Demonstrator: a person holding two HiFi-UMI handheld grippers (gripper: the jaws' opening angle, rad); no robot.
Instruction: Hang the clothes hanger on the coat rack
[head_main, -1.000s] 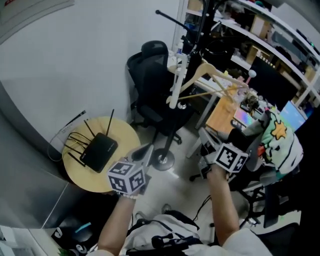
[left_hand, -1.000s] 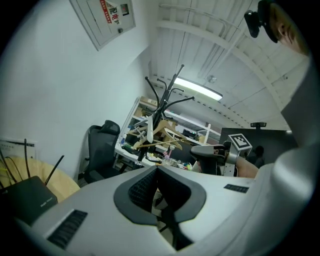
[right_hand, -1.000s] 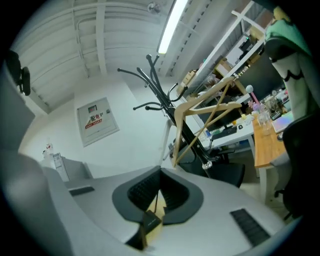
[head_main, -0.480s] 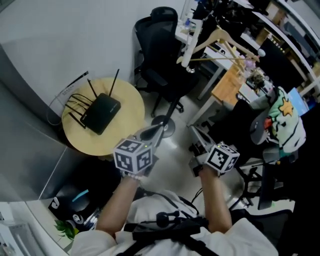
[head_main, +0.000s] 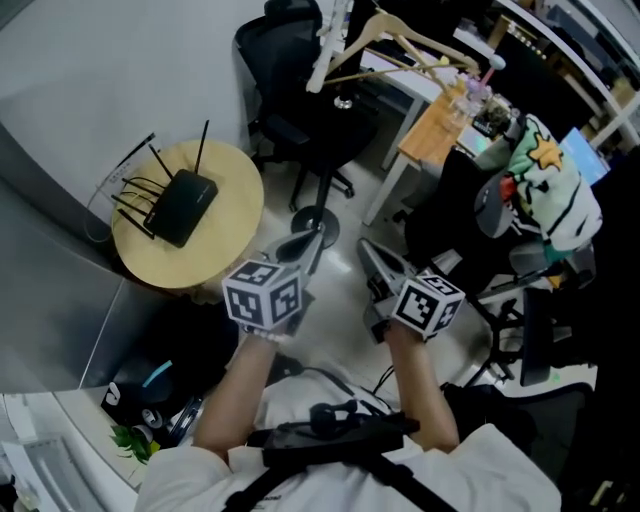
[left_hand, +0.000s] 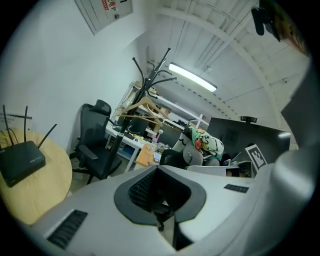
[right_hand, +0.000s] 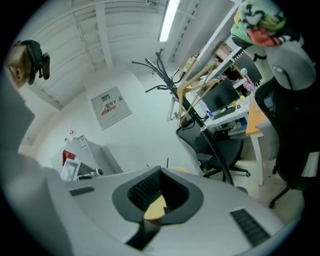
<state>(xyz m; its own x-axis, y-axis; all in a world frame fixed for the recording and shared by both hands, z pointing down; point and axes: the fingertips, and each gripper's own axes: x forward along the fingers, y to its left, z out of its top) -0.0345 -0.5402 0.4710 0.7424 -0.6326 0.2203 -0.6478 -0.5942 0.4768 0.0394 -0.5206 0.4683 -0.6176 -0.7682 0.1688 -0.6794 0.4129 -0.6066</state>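
Note:
A wooden clothes hanger (head_main: 400, 45) hangs on the black coat rack (head_main: 322, 150) at the top of the head view, and nothing holds it. The rack's round base (head_main: 314, 224) stands on the floor just beyond my grippers. My left gripper (head_main: 312, 240) and right gripper (head_main: 366, 250) are side by side low in front of my body, well short of the rack. Both are shut and empty. The left gripper view looks past its closed left gripper (left_hand: 158, 169) to the hanger (left_hand: 142, 107) and rack (left_hand: 150, 80). Beyond the right gripper (right_hand: 160, 171), the right gripper view shows the hanger (right_hand: 200, 82).
On the left, a round wooden table (head_main: 235, 215) carries a black router (head_main: 180, 205). A black office chair (head_main: 290, 120) stands behind the rack's pole. A cluttered desk (head_main: 430, 130) and a chair with colourful cloth (head_main: 545, 180) fill the right.
Both grippers have drawn back from the rack and sunk lower, staying shut. The hanger stays on the rack and now sits higher and further off in the head view.

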